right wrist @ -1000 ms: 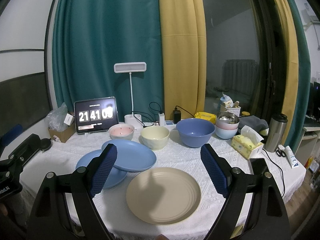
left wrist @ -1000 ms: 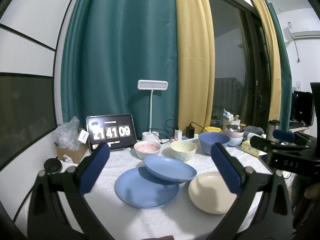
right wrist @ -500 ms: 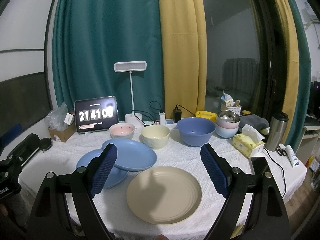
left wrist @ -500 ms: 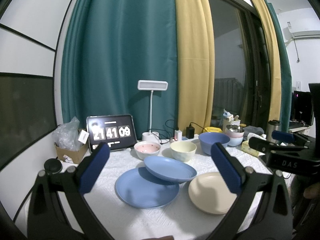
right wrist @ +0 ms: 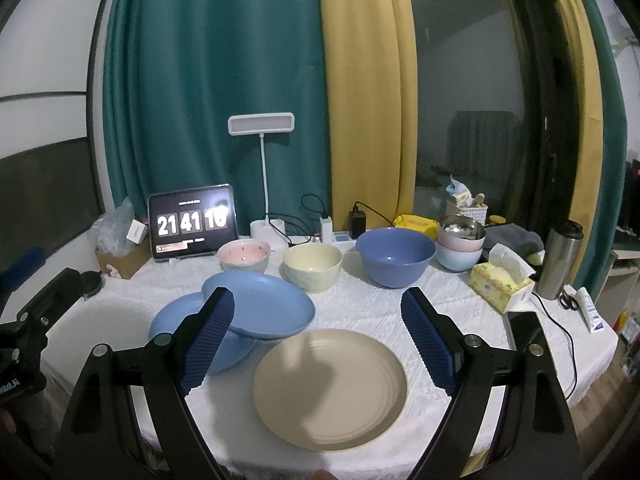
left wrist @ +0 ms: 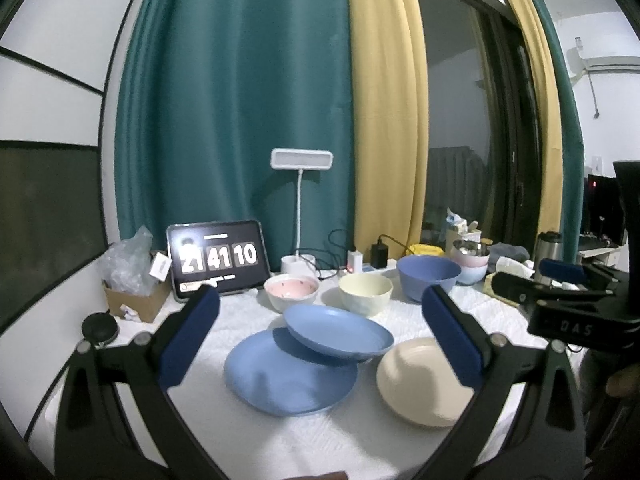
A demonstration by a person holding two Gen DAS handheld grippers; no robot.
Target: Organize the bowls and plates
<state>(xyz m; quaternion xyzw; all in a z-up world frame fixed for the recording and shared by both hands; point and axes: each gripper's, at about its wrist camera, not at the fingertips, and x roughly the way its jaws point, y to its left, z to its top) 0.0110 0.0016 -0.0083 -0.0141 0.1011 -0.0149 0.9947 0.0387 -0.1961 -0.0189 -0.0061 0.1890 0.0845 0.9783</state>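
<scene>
On the white-clothed table, a blue plate leans tilted on a second blue plate; a beige plate lies to their right. Behind stand a pink bowl, a cream bowl and a large blue bowl. My right gripper is open and empty above the beige plate. My left gripper is open and empty, in front of the blue plates, the lower one, and the beige plate. The three bowls also show there: pink, cream, blue.
A tablet clock and a white lamp stand at the back, with chargers and cables. Stacked bowls, a tissue box and a steel flask are at the right. A cardboard box sits at the left.
The clock has ticked from 21:41:09 to 21:41:10. Both grippers and the dishes stay almost still.
</scene>
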